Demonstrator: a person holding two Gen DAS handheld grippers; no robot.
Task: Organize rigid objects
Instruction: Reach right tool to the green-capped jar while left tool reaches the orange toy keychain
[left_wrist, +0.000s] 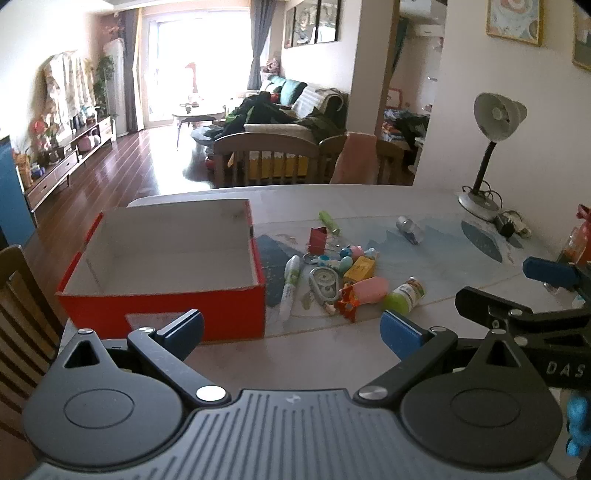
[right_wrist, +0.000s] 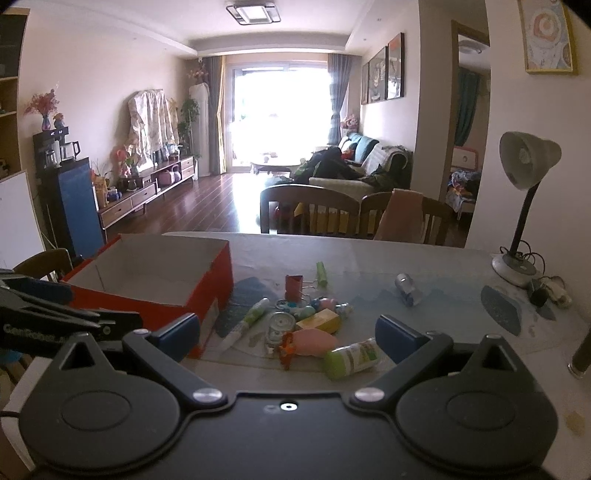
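Note:
An empty red cardboard box (left_wrist: 162, 306) (right_wrist: 207, 299) stands on the table's left. To its right lies a heap of small items: a white-green tube (left_wrist: 289, 288) (right_wrist: 245, 323), a pink soft toy (left_wrist: 369, 290) (right_wrist: 314, 341), a green-capped bottle (left_wrist: 404, 295) (right_wrist: 351, 358), a yellow box (left_wrist: 360, 267) (right_wrist: 319, 320), a correction-tape roller (left_wrist: 325, 284), a red binder clip (left_wrist: 318, 240) (right_wrist: 294, 286). My left gripper (left_wrist: 291, 328) hovers open near the box's front corner. My right gripper (right_wrist: 288, 334) hangs open before the heap, nothing between its fingers.
A small can (left_wrist: 410, 229) (right_wrist: 408, 290) lies apart further right. A desk lamp (left_wrist: 487, 147) (right_wrist: 521, 206) with cables stands at the back right. Wooden chairs (right_wrist: 314, 210) line the far edge; another chair (left_wrist: 22, 314) is at the left.

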